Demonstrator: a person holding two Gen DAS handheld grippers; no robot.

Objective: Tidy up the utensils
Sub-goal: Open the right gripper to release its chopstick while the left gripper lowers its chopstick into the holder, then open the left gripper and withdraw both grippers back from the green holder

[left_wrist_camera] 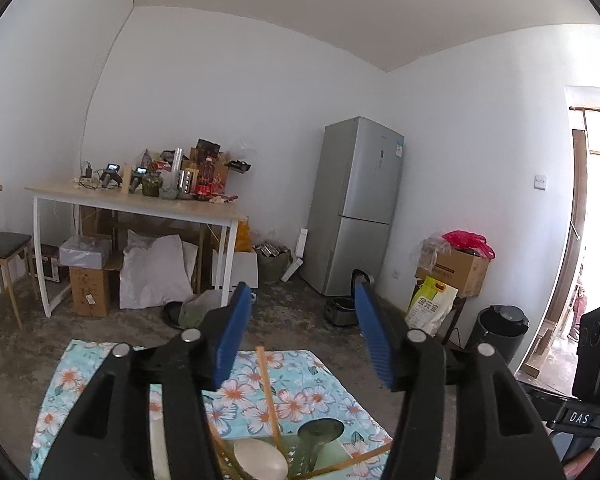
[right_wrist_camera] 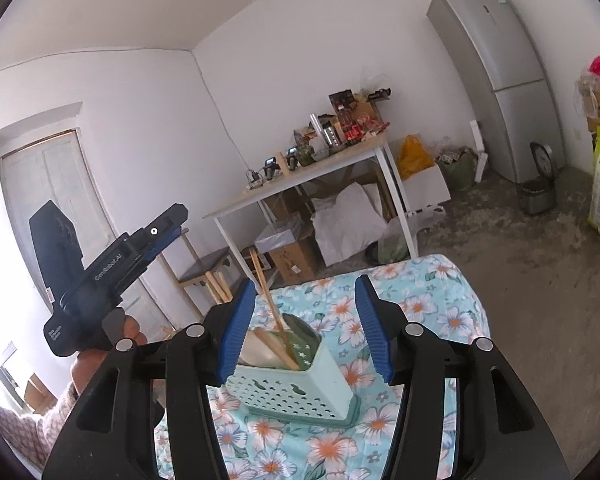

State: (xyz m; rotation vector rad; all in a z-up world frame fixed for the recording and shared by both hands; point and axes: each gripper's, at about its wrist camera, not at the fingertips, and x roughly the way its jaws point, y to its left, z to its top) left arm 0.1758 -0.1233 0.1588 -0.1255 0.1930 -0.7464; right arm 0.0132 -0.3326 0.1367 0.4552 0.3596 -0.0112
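A counter (right_wrist_camera: 440,280) spread with a blue flowered cloth (right_wrist_camera: 332,448) is seen below both tongs. On it, just beneath and ahead of the right tongs (right_wrist_camera: 305,326), a pale green perforated holder (right_wrist_camera: 300,384) stands upright, so that the utensils are kept together on end. A pale spoon (right_wrist_camera: 260,350) is leaned inside it towards the left blade, a dark ladle (left_wrist_camera: 321,432) is set in the far compartment, and wooden chopsticks (right_wrist_camera: 270,304) are propped at a slant, their tips rising above the rim between the blue blades.

The right tongs are held about half open and nothing is gripped; the holder is merely framed between the blades, not touched. The left tongs (left_wrist_camera: 302,330) are also parted to roughly half width and are empty, raised above the holder and carried by a hand (right_wrist_camera: 120,332) to the left of the right tongs. The utensils appear already gathered, so the task is judged largely done.
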